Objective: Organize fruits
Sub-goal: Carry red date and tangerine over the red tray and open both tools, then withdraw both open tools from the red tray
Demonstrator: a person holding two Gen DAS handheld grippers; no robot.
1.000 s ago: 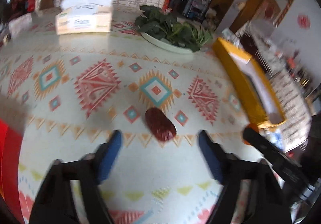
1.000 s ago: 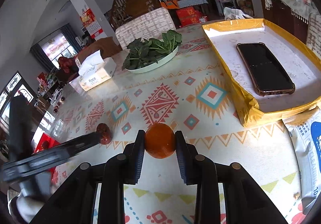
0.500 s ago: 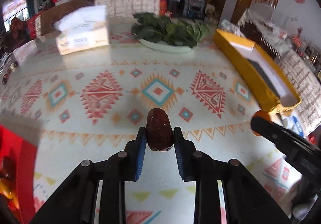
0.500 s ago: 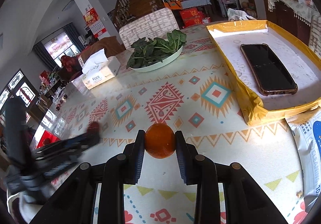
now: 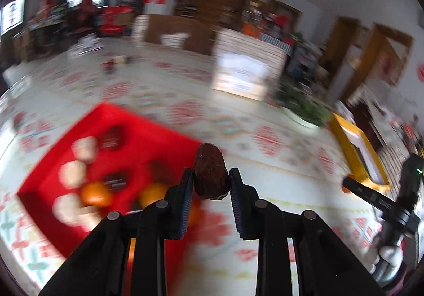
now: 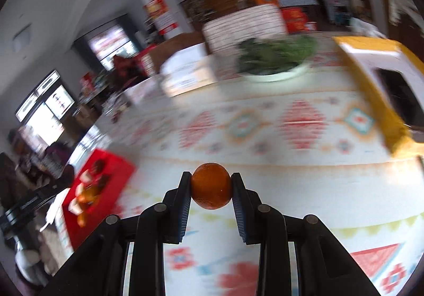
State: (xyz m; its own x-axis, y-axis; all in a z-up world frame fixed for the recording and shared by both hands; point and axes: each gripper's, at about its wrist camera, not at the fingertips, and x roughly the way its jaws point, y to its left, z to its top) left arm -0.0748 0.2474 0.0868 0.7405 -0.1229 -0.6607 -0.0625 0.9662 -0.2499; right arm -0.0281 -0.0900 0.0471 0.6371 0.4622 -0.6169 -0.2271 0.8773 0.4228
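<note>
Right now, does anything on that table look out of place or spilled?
Nothing looks spilled or damaged. One oddity: a dark phone lies in the yellow-edged tray, among food things. Both pictures are blurred, so small details are unclear.

Beside the red tray (image 5: 66, 163), toward the greens bowl (image 6: 275, 68), the patterned counter (image 6: 265, 163) lies open. The tray's floor is crowded with fruit. The yellow box (image 6: 381, 110) walls the side beyond the bowl.

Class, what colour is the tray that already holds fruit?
Bright red; the tray shows best in the left wrist view, despite blur.
</note>
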